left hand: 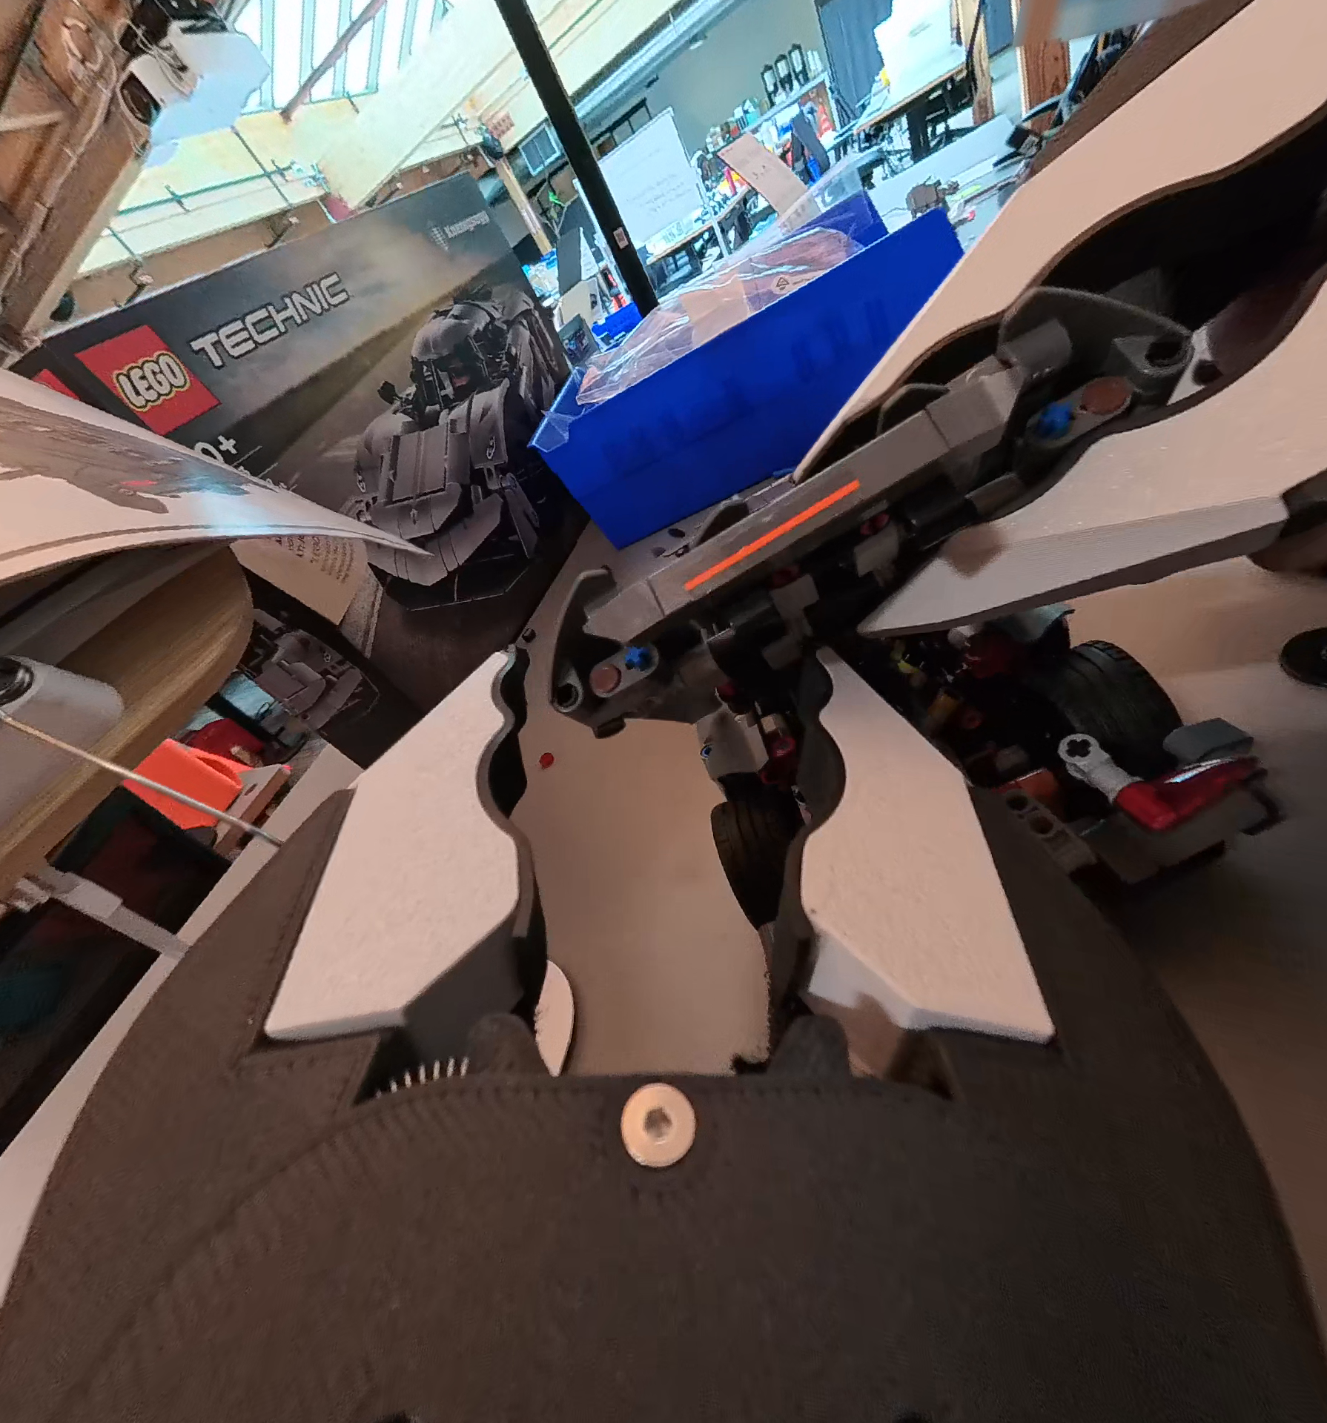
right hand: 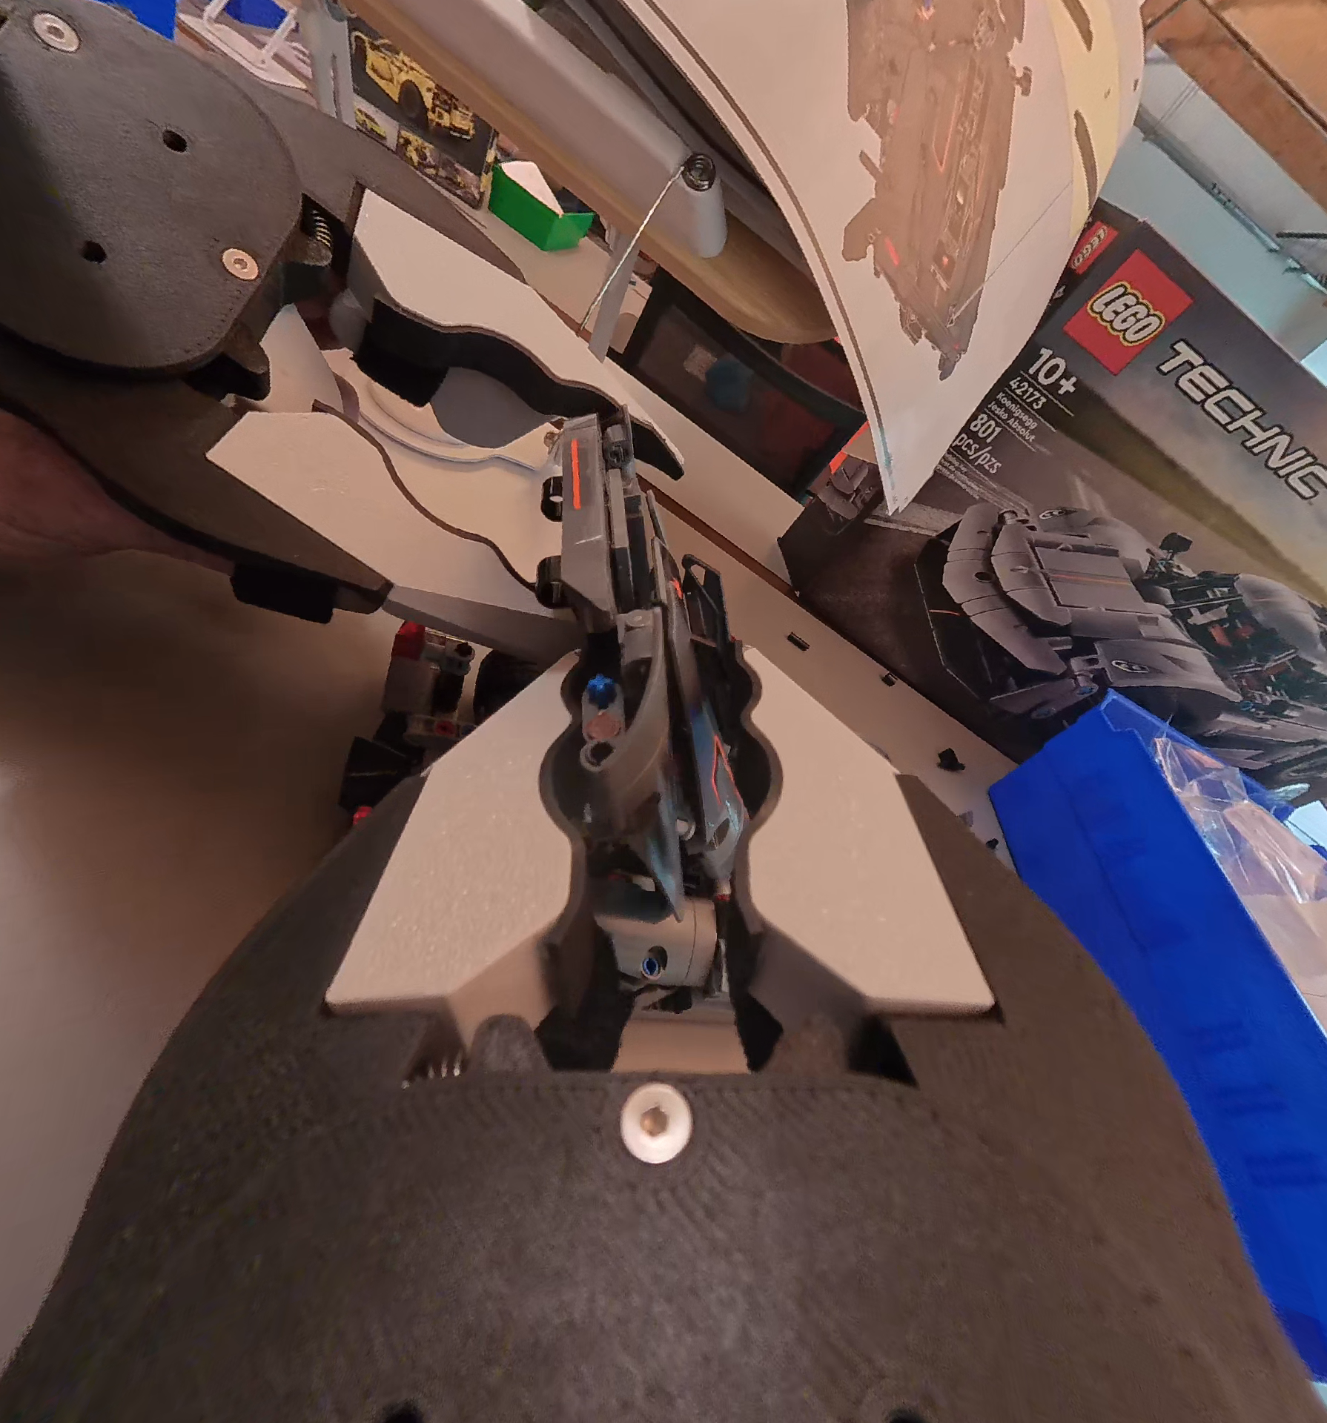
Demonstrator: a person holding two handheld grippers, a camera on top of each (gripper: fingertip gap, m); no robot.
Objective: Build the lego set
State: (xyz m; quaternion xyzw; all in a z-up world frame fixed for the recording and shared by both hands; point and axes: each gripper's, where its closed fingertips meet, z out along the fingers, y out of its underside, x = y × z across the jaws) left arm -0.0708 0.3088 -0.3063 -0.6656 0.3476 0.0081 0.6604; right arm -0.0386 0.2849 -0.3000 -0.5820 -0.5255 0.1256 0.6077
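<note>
The half-built grey plastic car with orange stripes [left hand: 768, 539] hangs tilted above the pale table [left hand: 645, 885], near the blue bin [left hand: 722, 408]. Right gripper [right hand: 656, 778] clamps its body; left gripper [left hand: 664, 739] gapes, reaching its end. Wheels on, panels remain, I'd judge.

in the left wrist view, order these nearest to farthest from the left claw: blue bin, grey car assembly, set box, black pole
1. grey car assembly, just past the left claw tips
2. blue bin, behind it, centre
3. set box, back left; close to the bin, hard to call
4. black pole, farthest
</note>
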